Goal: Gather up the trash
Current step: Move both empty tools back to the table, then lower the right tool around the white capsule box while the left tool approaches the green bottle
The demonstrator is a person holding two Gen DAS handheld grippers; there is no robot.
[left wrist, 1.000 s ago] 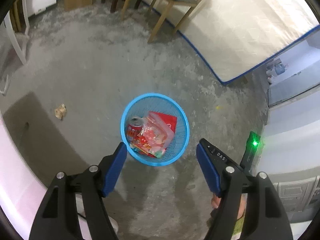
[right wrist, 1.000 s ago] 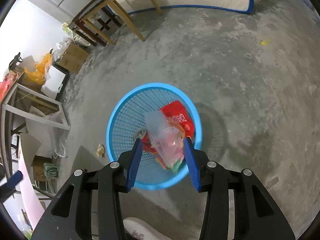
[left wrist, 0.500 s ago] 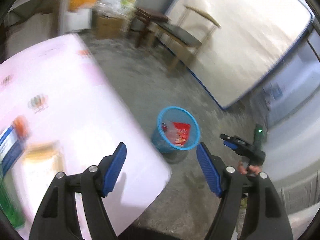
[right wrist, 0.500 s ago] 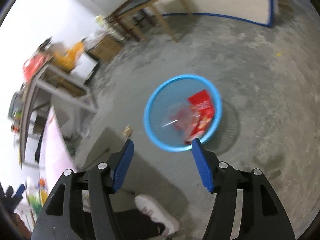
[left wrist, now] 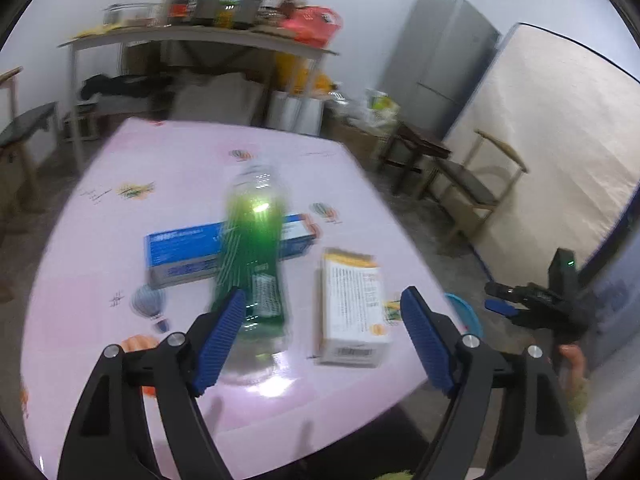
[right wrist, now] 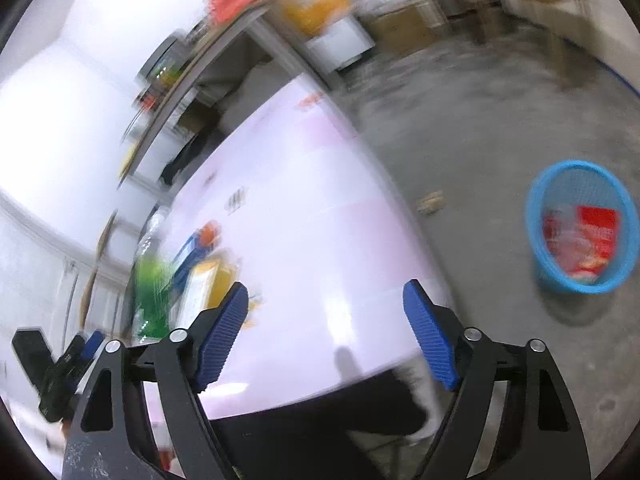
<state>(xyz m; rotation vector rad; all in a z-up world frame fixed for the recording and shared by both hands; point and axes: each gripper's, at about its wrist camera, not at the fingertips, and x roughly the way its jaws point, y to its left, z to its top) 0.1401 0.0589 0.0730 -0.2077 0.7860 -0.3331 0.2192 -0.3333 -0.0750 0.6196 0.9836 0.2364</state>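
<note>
A green-labelled clear bottle [left wrist: 252,248] stands on the pink table [left wrist: 160,160], with a long blue box [left wrist: 180,248] lying behind it and a white and yellow box [left wrist: 352,304] to its right. My left gripper [left wrist: 322,296] hovers over the table's near edge. Its jaws are opening and nothing is between them, while the bottle stands just beyond the left finger. My right gripper [right wrist: 324,286] is over the table's corner, its jaws also opening and empty. The blue mesh basket [right wrist: 536,216] sits on the floor at the right and holds a red packet [right wrist: 596,224] and other wrappers.
A cluttered shelf table [left wrist: 200,36] stands at the back, with a grey fridge [left wrist: 440,60], a wooden chair [left wrist: 472,184] and a leaning mattress [left wrist: 560,160] to the right. A small scrap [right wrist: 430,202] lies on the concrete floor near the table.
Both views swung up from the basket on the floor to the pink table. The clear wrapper between the right jaws a second ago is in the basket, and those jaws have spread wide.
</note>
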